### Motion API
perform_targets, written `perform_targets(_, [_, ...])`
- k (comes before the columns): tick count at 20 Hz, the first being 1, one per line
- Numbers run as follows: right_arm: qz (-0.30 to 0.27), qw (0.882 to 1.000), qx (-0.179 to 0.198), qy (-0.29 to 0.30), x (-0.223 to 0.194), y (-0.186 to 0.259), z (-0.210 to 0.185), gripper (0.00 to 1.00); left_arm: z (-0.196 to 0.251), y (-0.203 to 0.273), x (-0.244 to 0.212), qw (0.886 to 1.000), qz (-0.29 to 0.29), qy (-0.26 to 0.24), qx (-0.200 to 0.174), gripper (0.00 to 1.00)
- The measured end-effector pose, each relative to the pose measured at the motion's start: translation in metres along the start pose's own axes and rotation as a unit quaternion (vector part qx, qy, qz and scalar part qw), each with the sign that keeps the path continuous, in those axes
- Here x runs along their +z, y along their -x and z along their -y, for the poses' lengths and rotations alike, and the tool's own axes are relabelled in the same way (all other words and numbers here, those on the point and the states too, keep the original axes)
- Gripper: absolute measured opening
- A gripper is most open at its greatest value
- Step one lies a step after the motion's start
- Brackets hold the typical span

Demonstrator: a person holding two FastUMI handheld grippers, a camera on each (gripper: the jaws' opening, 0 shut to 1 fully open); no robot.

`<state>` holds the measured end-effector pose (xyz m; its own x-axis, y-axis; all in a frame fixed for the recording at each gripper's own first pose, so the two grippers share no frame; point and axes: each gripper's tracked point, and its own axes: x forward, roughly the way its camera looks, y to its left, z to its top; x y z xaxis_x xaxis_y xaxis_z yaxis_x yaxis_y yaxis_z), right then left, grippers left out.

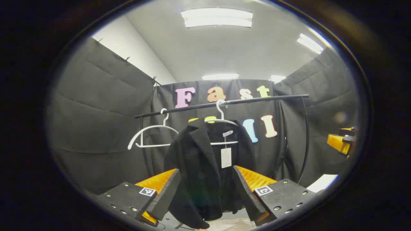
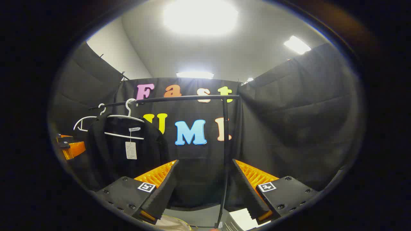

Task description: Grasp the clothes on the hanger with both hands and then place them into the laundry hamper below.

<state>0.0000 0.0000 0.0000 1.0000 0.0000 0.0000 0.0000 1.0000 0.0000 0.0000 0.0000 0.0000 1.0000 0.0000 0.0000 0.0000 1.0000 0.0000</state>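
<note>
In the left gripper view, the left claw point(image 1: 205, 195) sits at the bottom centre with its fingers spread apart, gripping nothing. The black jacket point(image 1: 205, 166) hangs between and beyond them on a white hanger point(image 1: 221, 123) hooked over the black rail point(image 1: 257, 99); an empty hanger point(image 1: 151, 134) hangs to its left. The right claw point(image 1: 342, 141) peeks in at the right edge, too cut off to judge its state there.

In the right gripper view, the right claw point(image 2: 205, 192) is likewise spread wide and empty, facing the rack's upright post point(image 2: 225, 144), with the jacket at centre left. The hamper is hard to make out; a pale rim point(image 2: 173, 223) shows at the bottom edge.
</note>
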Motion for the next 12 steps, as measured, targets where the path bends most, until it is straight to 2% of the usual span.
perform_targets(5, [0.004,1.0,0.007,0.004,0.003,-0.003,-0.007,0.99,-0.008,-0.005,0.004,1.0,0.005,0.0,0.008,0.94])
perform_targets(6, [0.003,1.0,0.008,0.006,0.002,-0.004,-0.009,0.96,-0.009,-0.005,0.004,1.0,0.004,0.0,0.009,0.94])
perform_targets(12, [-0.003,1.0,0.011,0.008,-0.003,-0.008,-0.014,0.99,-0.013,-0.007,-0.001,1.0,-0.002,0.002,0.016,0.94])
